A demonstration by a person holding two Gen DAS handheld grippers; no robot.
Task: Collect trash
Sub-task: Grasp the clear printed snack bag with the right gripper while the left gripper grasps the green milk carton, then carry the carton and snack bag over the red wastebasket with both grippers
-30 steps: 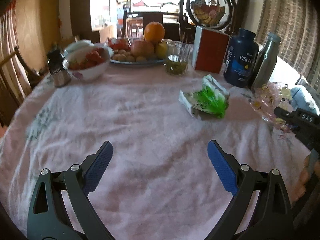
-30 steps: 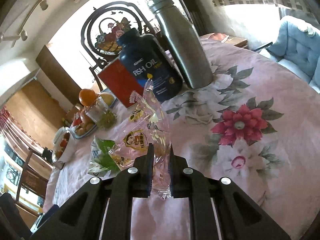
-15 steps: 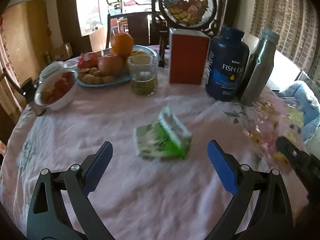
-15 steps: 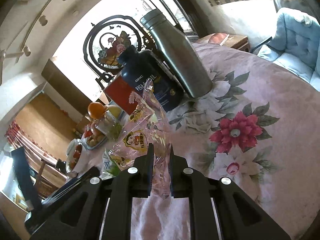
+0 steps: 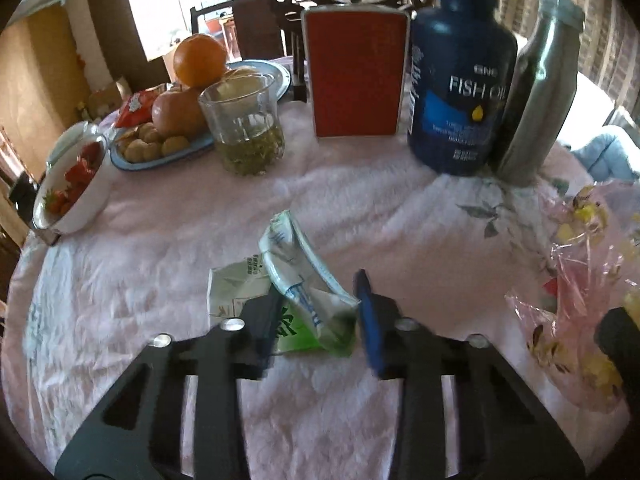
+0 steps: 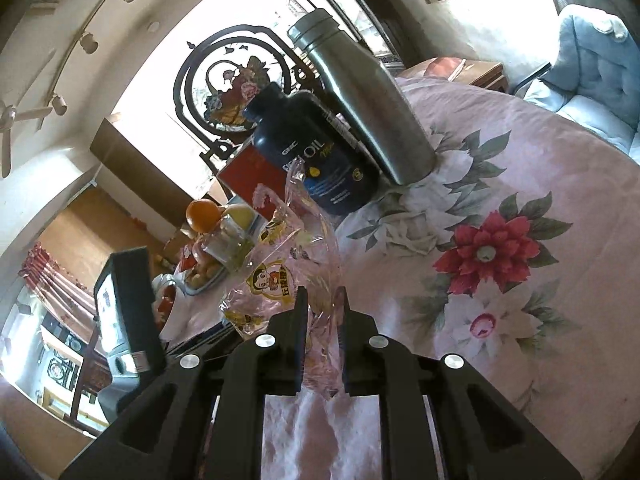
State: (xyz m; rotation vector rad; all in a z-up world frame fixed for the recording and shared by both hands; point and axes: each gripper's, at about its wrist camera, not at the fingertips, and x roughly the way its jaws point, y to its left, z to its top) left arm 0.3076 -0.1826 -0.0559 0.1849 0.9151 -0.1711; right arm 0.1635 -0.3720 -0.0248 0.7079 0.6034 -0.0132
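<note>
Carton [image 5: 298, 292], crumpled, green and white, lies on the worktop [image 5: 160, 248] between the fingers of the left tool [image 5: 318, 316], long axis running 11 to 5 o'clock in the left wrist view. Jaws closing on it; pads not clearly pressing yet. Left hand is the nearer; right tool [image 6: 322, 312] sits at 3 o'clock, pinching a clear plastic bag [image 6: 288, 264]. One second ago the left jaws were spread wide and the carton lay well ahead at 1 o'clock; the bag grip is unchanged.

Home dining room: cloth-covered table [image 5: 160, 240], fruit plate [image 5: 200, 148], armchair [image 6: 592, 64].
</note>
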